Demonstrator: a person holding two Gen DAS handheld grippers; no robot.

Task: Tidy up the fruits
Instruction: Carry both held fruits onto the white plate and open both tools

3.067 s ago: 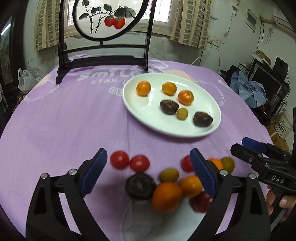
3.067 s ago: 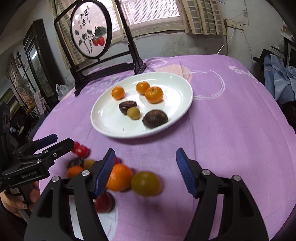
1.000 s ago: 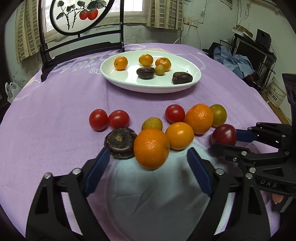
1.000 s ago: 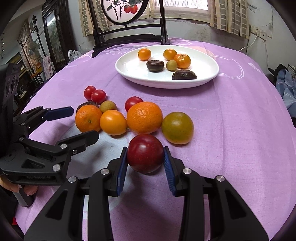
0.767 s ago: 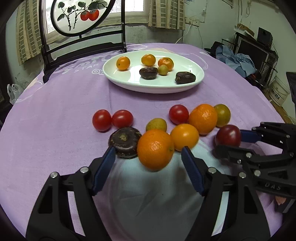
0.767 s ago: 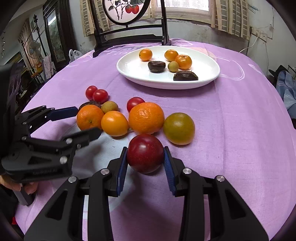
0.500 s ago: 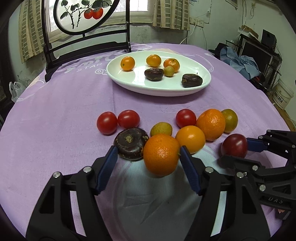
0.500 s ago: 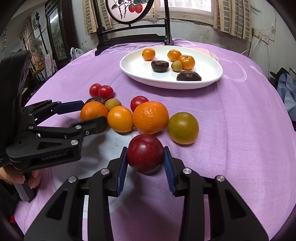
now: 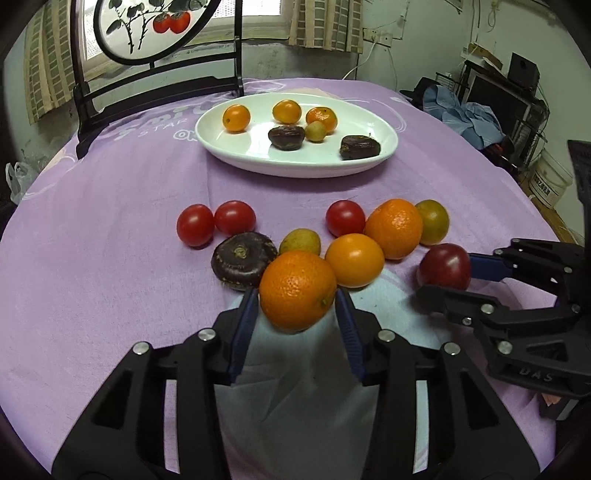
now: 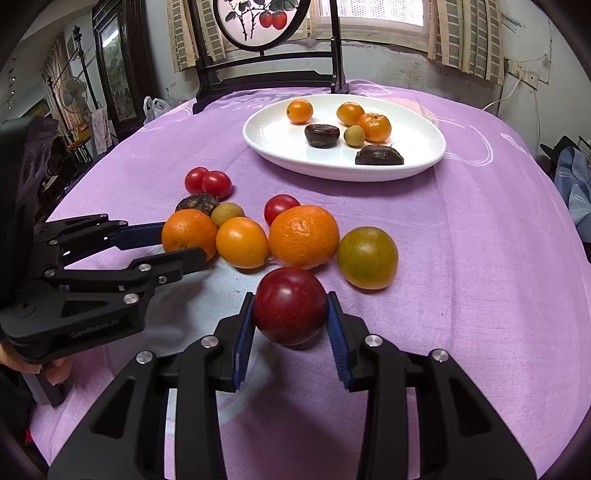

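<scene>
My left gripper (image 9: 297, 310) is shut on an orange (image 9: 297, 290) at the near end of a fruit cluster on the purple cloth; this orange also shows in the right wrist view (image 10: 189, 234). My right gripper (image 10: 290, 314) is shut on a dark red plum (image 10: 290, 304), seen in the left wrist view (image 9: 445, 266) at the right. Loose fruit beside them: a yellow-orange fruit (image 9: 354, 260), a big orange (image 9: 393, 228), a green-orange fruit (image 10: 366, 257), three cherry tomatoes, a dark brown fruit (image 9: 242, 258). A white plate (image 9: 255, 153) farther back holds several small fruits.
A black wooden stand with a round painted panel (image 9: 147, 29) stands behind the plate. The round table's edge curves off to the left and right, with room clutter (image 9: 465, 114) beyond on the right.
My left gripper has closed from wide open onto the orange. My right gripper has kept hold of the plum and barely moved.
</scene>
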